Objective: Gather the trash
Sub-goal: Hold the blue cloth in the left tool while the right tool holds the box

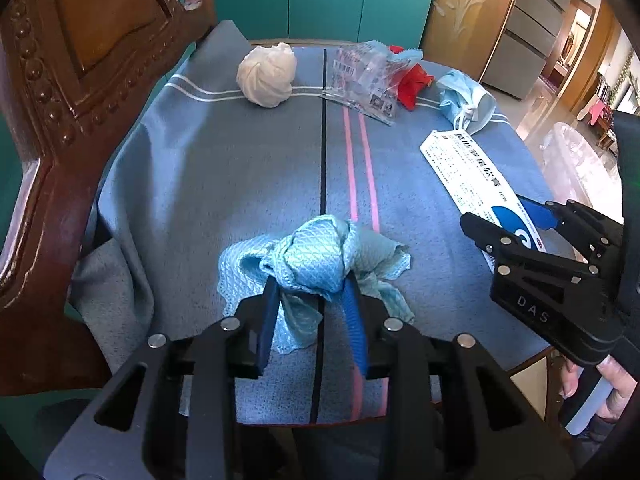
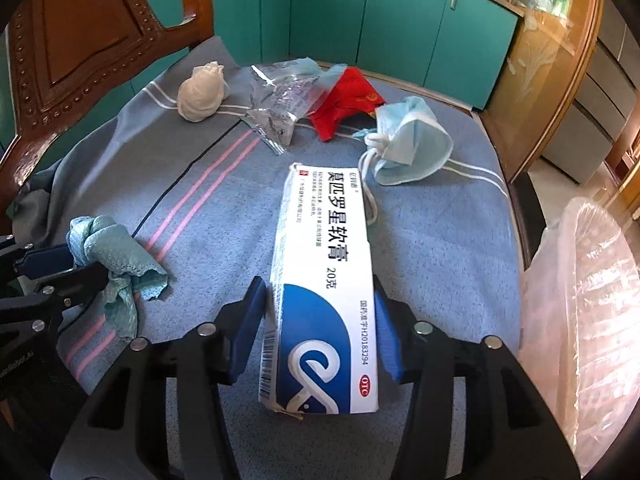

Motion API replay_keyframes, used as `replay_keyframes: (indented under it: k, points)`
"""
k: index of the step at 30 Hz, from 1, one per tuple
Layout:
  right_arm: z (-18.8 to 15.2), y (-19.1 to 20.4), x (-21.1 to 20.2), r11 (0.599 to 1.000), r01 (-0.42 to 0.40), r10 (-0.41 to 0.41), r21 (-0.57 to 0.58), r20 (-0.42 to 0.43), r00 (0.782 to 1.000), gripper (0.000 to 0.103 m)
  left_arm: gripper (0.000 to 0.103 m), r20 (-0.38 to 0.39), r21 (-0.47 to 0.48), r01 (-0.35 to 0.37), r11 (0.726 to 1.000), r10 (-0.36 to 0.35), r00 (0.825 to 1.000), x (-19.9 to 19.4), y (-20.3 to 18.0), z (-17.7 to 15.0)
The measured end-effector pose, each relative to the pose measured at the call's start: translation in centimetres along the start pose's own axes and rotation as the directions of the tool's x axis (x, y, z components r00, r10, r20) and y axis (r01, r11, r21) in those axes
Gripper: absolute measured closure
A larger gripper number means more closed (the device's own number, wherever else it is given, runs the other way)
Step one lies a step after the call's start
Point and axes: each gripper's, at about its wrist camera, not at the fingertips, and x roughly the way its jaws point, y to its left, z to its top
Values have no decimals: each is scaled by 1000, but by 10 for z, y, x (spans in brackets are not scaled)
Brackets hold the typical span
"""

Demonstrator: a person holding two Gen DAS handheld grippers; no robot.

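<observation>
A crumpled teal cloth [image 1: 316,252] lies on the blue striped tablecloth [image 1: 200,180], and my left gripper [image 1: 310,280] is shut on its near side, cloth bunched between the pads. In the right wrist view a white and blue ointment box [image 2: 324,240] lies lengthwise, its near end between the pads of my right gripper [image 2: 318,284], which touch both long edges. The right gripper [image 1: 496,212] also shows at the right of the left wrist view, astride the box's end. Farther back lie a white paper ball [image 1: 266,74], a clear plastic wrapper [image 1: 360,80], a red wrapper [image 1: 414,82] and a blue face mask [image 2: 408,148].
A carved wooden chair back [image 1: 60,80] stands against the table's left side. A bin lined with a clear plastic bag [image 2: 580,300] stands off the table's right edge. Teal cabinets [image 2: 400,20] line the far wall. A hand [image 1: 616,384] holds the right gripper's handle.
</observation>
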Motion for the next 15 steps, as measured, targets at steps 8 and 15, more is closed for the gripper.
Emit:
replay_keyframes:
  k: [8,15]
  points:
    - [0,3,0,1000,-29,29,-8,6,1000,62,67,-6,-8,-1,1000,1,1000,4,0,-2]
    - [-4,-1,-6,998,-64,64,19,10,998,62,74,14,-17,6,1000,-5,1000,3,0,-3]
